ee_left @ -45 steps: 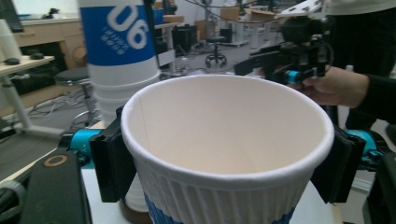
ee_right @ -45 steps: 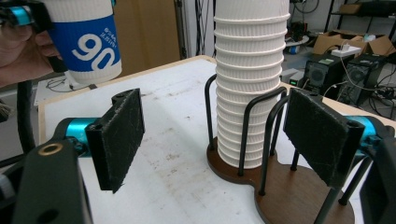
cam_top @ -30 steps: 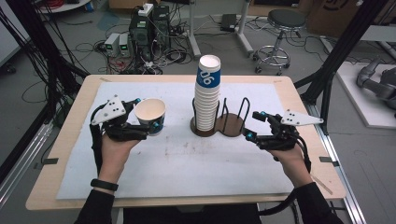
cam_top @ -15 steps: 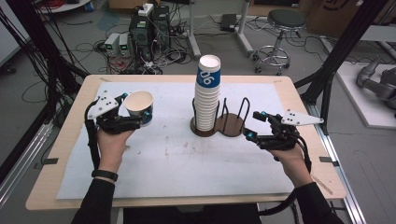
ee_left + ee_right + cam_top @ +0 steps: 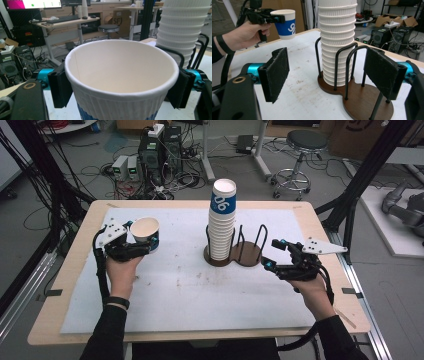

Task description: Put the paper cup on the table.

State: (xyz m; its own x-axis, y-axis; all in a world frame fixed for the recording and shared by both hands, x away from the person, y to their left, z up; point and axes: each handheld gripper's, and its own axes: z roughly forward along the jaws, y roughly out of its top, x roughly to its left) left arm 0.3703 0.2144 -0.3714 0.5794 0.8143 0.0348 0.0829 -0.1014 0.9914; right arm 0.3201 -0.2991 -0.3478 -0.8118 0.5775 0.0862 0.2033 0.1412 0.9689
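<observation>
My left gripper [image 5: 144, 241] is shut on a white ribbed paper cup [image 5: 146, 231] with a blue band, held upright above the far left of the table. In the left gripper view both pads press on the cup [image 5: 122, 75] just under its rim. A tall stack of the same cups [image 5: 222, 220] stands in a black wire holder on a dark wooden base [image 5: 250, 254] at mid-table. My right gripper [image 5: 274, 254] hovers just right of the holder, open, its pads [image 5: 275, 72] apart with nothing between them. It faces the stack [image 5: 337, 37] and the base [image 5: 367, 105].
A white sheet [image 5: 200, 290] covers the wooden table [image 5: 330, 292]. Black frame posts [image 5: 357, 185] rise at both sides. On the floor beyond the far edge are computer cases [image 5: 150, 155], cables and a stool [image 5: 300, 145].
My left gripper has carried the cup to the left and farther from the stack. The right gripper has stayed where it was.
</observation>
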